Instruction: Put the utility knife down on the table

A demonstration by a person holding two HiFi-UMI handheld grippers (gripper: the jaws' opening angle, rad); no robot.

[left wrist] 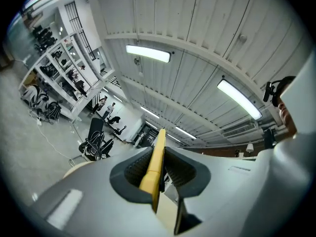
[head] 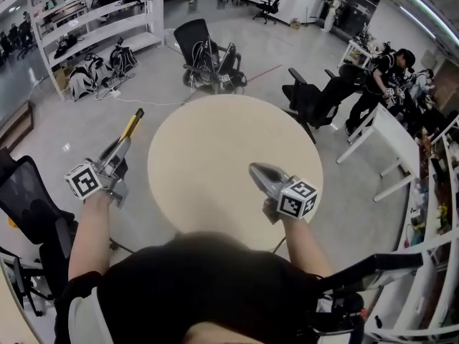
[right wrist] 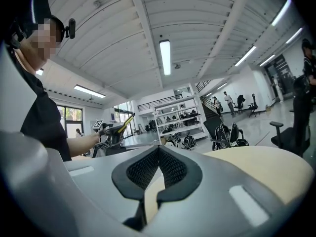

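Off the desk's (head: 215,142) left edge, over the grey floor (head: 86,127), the left tongs (head: 123,145) are clamped on the knife (head: 133,123). In the left gripper view its yellow body stands on edge between the two ribbed pads, pressed from both sides, and runs out past the tips. In the head view the knife slants up and away from the person, clear of the desk and touching nothing but the tongs. The bare left arm (head: 90,228) behind the tongs reaches out beside the desk's near left rim. The desk itself is round and pale, and its top carries nothing. Over its near right part the right tongs (head: 256,170) hang low, tips toward the desk's middle. In the right gripper view their pads meet at the tips with nothing between them, and the pale top shows through the slit below. Beyond the desk's far left stands a white rack (head: 93,13) with dark bags on it. A black chair (head: 204,56) stands just beyond the far rim, and people (head: 380,77) stand well to the desk's far right.
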